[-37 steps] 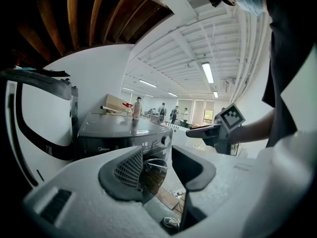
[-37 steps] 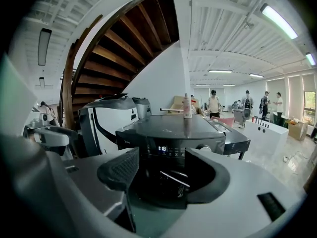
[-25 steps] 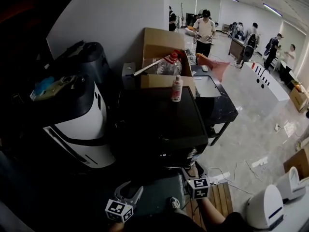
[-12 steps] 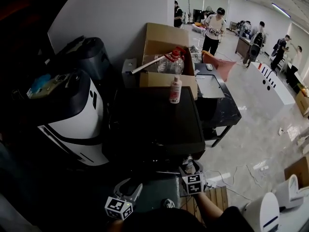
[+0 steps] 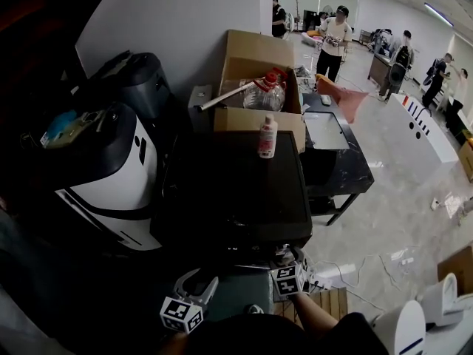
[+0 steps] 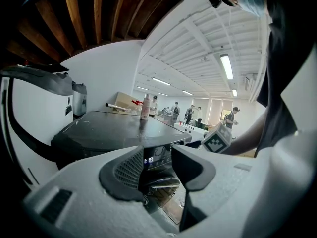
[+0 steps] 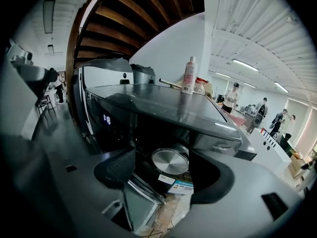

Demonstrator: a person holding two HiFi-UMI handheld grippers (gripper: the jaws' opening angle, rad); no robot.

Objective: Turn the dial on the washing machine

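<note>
Since the earlier frame, the right gripper [image 5: 287,257] has shifted left and closer to the front edge of the washing machine [image 5: 244,191], and its jaws have just been opening. In the right gripper view they stand wide apart, released, with the round silver dial [image 7: 170,161] framed in the gap between them. Neither pad touches the dial. The dial sits on the dark front face of the machine, below the overhanging lid, with a white and blue label [image 7: 179,185] just beneath it. The left gripper [image 5: 198,282] is held lower left of the right one, in front of the machine. Its jaws are also released, with a narrow gap and nothing in them, and a lit display [image 6: 147,159] on the machine front shows through that gap. A pink-and-white bottle [image 5: 267,137] stands upright at the far edge of the lid, just in front of an open cardboard box [image 5: 255,58].
</note>
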